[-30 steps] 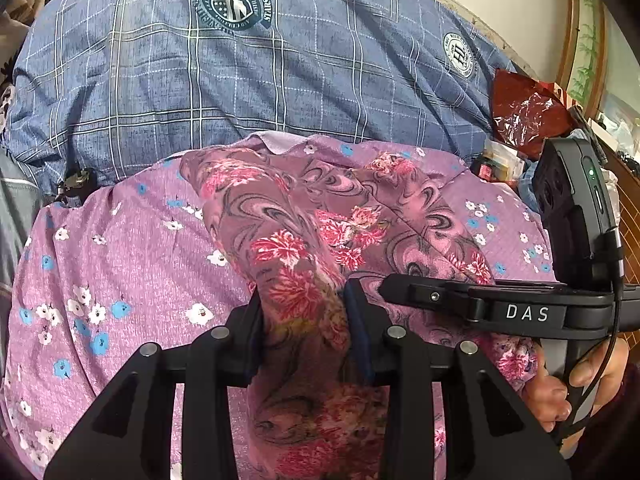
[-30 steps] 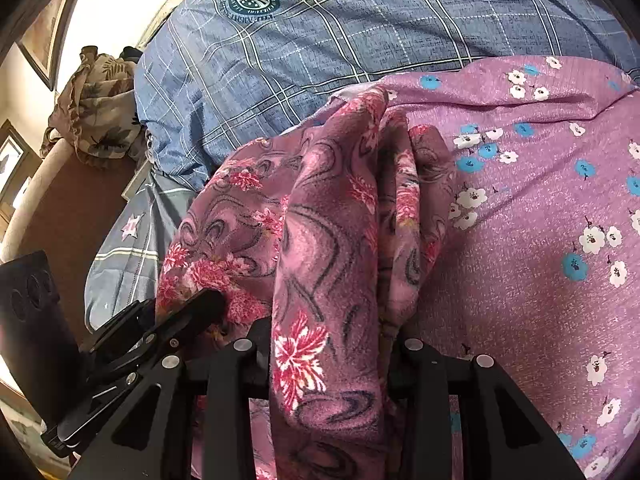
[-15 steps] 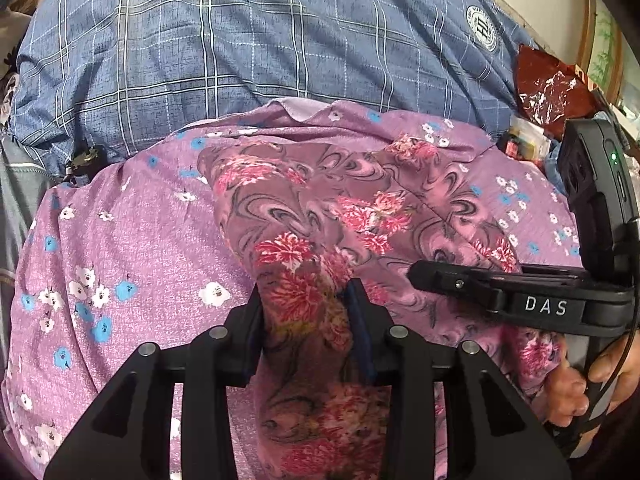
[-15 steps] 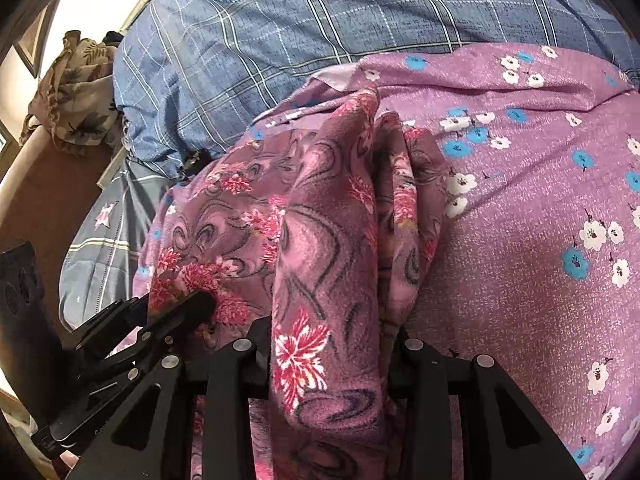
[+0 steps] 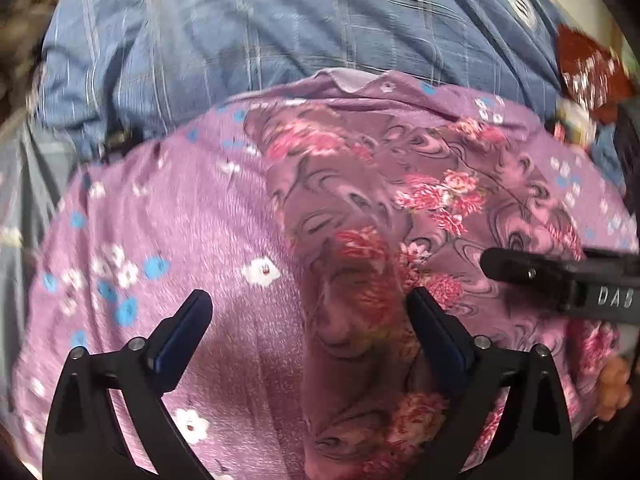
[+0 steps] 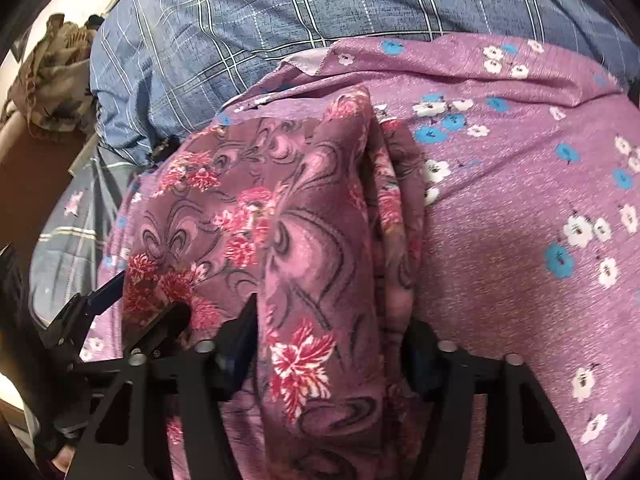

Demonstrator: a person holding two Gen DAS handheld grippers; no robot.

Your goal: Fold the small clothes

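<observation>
Floral garment point(image 5: 360, 208) on purple sheet point(image 5: 180, 240), w/ blue plaid pillow point(image 5: 240, 32) behind.

The whole left wrist view is smeared by motion blur. The flowered garment point(image 5: 360, 208) runs off the bottom edge there, its lower end unseen, and behind it the crest on the blue checked cover point(image 5: 248, 32) is unreadable. To the garment's right, the red wrapper point(image 5: 588, 68) is a blur. In the right wrist view the garment point(image 6: 320, 240) hides the right claw point(image 6: 332, 344) pads, so contact cannot be told.
</observation>
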